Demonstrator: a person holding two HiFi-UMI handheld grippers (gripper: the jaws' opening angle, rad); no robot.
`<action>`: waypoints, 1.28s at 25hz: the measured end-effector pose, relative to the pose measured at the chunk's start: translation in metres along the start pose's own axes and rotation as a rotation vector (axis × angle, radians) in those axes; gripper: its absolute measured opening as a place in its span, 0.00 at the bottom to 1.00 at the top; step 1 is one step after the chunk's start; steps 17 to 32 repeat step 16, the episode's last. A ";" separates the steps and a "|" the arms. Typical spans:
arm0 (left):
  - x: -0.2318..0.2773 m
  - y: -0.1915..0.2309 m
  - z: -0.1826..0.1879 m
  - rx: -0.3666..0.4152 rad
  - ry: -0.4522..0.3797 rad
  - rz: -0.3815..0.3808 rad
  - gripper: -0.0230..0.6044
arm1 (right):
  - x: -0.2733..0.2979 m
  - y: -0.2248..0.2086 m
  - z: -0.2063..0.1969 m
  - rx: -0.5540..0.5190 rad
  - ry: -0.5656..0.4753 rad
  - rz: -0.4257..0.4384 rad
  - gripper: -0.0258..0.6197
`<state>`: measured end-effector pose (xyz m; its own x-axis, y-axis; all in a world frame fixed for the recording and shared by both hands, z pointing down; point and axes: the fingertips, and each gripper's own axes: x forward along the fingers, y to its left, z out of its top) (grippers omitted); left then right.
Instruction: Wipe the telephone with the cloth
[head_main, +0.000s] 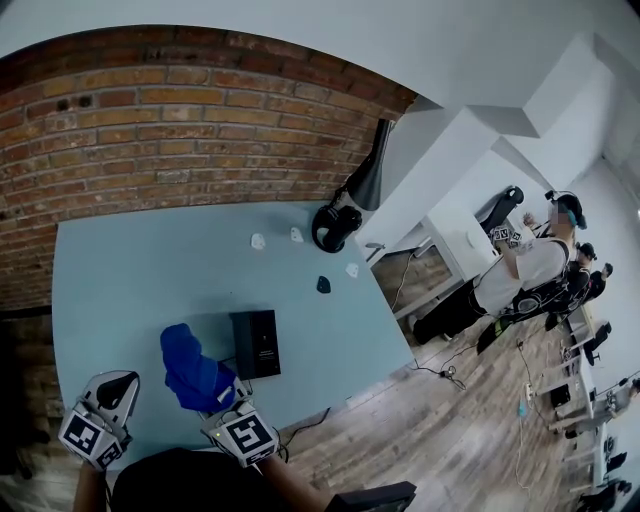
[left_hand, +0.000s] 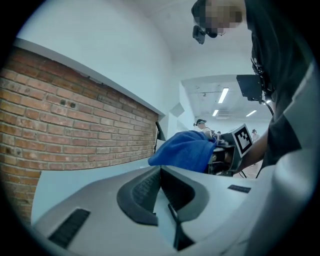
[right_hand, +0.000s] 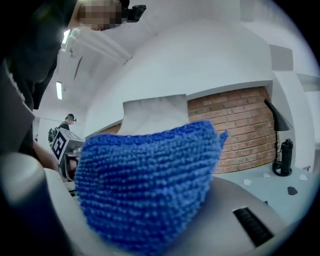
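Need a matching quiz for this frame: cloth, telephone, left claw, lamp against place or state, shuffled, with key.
1. cloth
2. telephone
3. left claw
4. lamp

A. open, nothing in it
B. far edge of the table, by the brick wall
C. gripped in the right claw
D. lying flat mid-table

Pairs: 1-C, 2-D, 3-A, 4-B

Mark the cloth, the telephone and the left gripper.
cloth (head_main: 190, 366): head view, middle of the bunched blue fabric.
telephone (head_main: 257, 343): head view, centre of its black top.
left gripper (head_main: 117, 388): head view, gap between its jaws.
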<state>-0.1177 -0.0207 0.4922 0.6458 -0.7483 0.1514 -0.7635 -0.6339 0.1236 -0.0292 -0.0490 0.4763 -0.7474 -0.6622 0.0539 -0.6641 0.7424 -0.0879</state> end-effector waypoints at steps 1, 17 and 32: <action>-0.001 0.000 -0.003 -0.005 0.001 0.000 0.07 | 0.001 0.002 -0.002 0.003 0.003 0.004 0.13; 0.002 -0.005 -0.014 -0.032 0.005 -0.016 0.07 | 0.002 0.015 -0.016 0.001 0.053 0.027 0.13; 0.002 -0.005 -0.014 -0.032 0.005 -0.016 0.07 | 0.002 0.015 -0.016 0.001 0.053 0.027 0.13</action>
